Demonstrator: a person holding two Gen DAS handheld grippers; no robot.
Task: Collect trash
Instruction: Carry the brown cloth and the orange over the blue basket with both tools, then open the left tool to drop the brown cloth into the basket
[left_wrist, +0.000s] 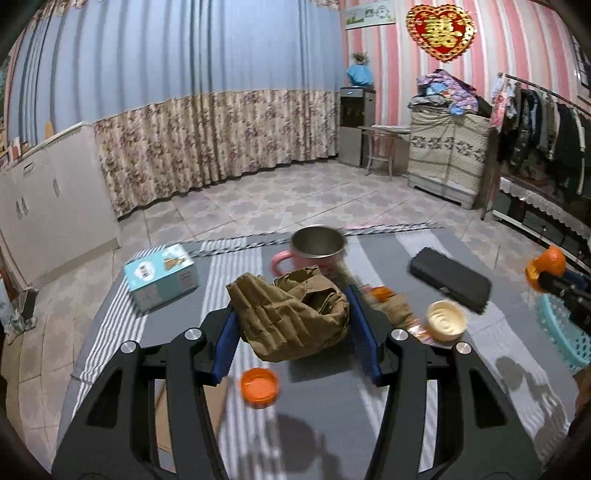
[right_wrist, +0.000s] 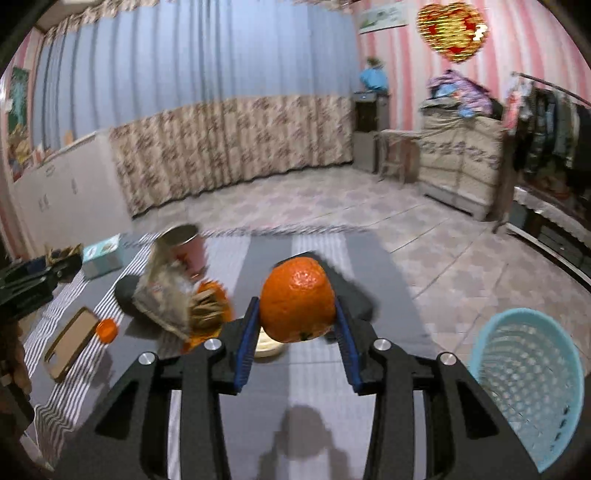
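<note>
- The left gripper (left_wrist: 293, 325) pinches one crumpled brown paper bag (left_wrist: 291, 317) between its blue pads, lifted clear of the striped grey cloth (left_wrist: 332, 391), apparently so it can be carried off as trash.
- The right gripper (right_wrist: 297, 325) has its pads pressed on either side of one orange (right_wrist: 297, 299), also held above the cloth.
- One light blue mesh basket (right_wrist: 532, 387) stands on the floor just off the cloth's right edge, near the right gripper; it is probably the trash bin, which would explain why both items are raised.
- Left on the cloth: one orange bottle cap (left_wrist: 259, 386) below the paper bag, one small cream cup (left_wrist: 446, 319) to the bag's right, and a blurred heap of wrappers and peel (right_wrist: 184, 306).
- Beyond the bag are one pink mug with a steel lining (left_wrist: 314, 247), one pale blue box (left_wrist: 160, 275) to the left, and one black case (left_wrist: 450, 278) to the right; these look like keepers.
- One flat brown card (right_wrist: 72, 343) lies near the cap.
</note>
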